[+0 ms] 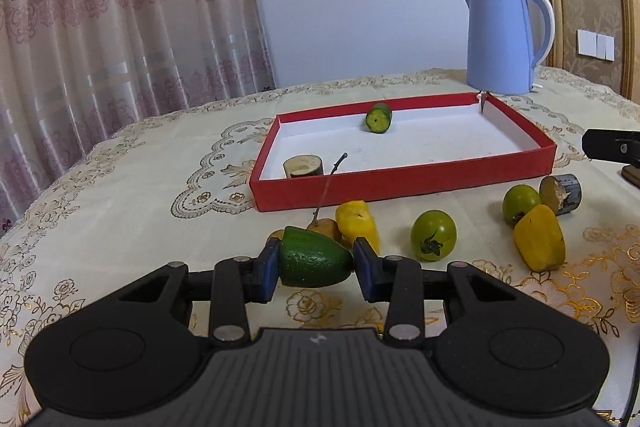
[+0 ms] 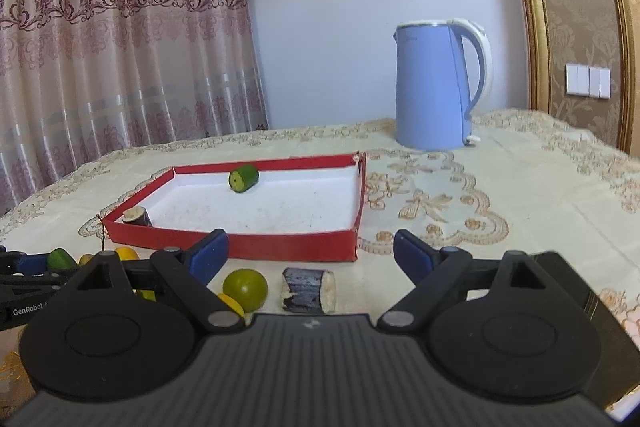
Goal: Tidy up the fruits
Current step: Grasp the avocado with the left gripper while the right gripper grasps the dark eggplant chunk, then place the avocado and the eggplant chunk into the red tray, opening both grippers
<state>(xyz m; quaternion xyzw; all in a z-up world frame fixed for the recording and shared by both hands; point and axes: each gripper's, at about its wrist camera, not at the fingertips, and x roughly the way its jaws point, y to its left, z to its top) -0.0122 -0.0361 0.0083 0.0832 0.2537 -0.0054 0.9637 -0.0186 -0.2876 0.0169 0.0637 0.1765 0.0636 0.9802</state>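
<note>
Clamping a green avocado piece in the left hand-held gripper near the red tray, right hand-held gripper spread wide, empty, above the tabletop

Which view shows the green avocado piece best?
The left wrist view: the avocado piece sits large and centered, clamped by the left gripper. The right wrist view shows only a small green sliver at its left edge.

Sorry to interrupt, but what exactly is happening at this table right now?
Fruit is being sorted into the red tray. The left gripper is shut on a green avocado piece just above the tablecloth. The right gripper hangs open and empty. The tray holds a cucumber chunk and a wooden stub.
</note>
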